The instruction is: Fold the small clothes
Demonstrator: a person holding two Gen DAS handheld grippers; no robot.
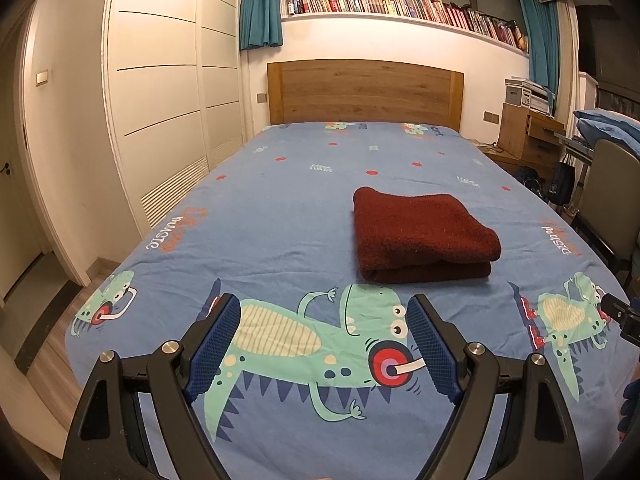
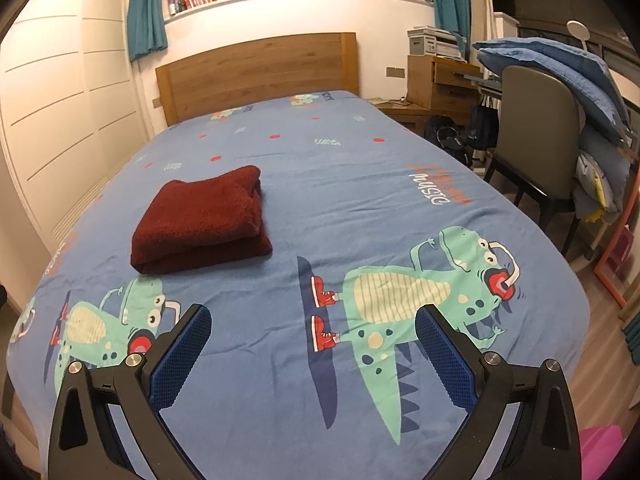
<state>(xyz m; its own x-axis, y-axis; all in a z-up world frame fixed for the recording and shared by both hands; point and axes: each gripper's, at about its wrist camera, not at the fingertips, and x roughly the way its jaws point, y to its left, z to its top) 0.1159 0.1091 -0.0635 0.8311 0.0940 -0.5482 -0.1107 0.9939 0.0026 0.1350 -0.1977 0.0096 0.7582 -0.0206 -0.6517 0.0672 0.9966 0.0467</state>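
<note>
A dark red fleecy garment [image 1: 420, 236] lies folded into a thick rectangle on the blue dinosaur-print bed sheet [image 1: 280, 208]. In the right wrist view the same garment [image 2: 204, 222] sits left of centre. My left gripper [image 1: 324, 312] hovers over the sheet's near end, short of the garment, open with nothing between its blue pads. My right gripper [image 2: 314, 316] is also open and empty, to the right of and nearer than the garment. A black part of the right gripper [image 1: 624, 316] shows at the left view's right edge.
A wooden headboard [image 1: 364, 90] stands at the bed's far end. White wardrobe doors [image 1: 160, 92] run along the left. A grey chair [image 2: 536, 136] piled with blue bedding [image 2: 560, 76] and a wooden desk [image 2: 440, 80] stand to the right. A pink object [image 2: 600, 448] lies at the lower right.
</note>
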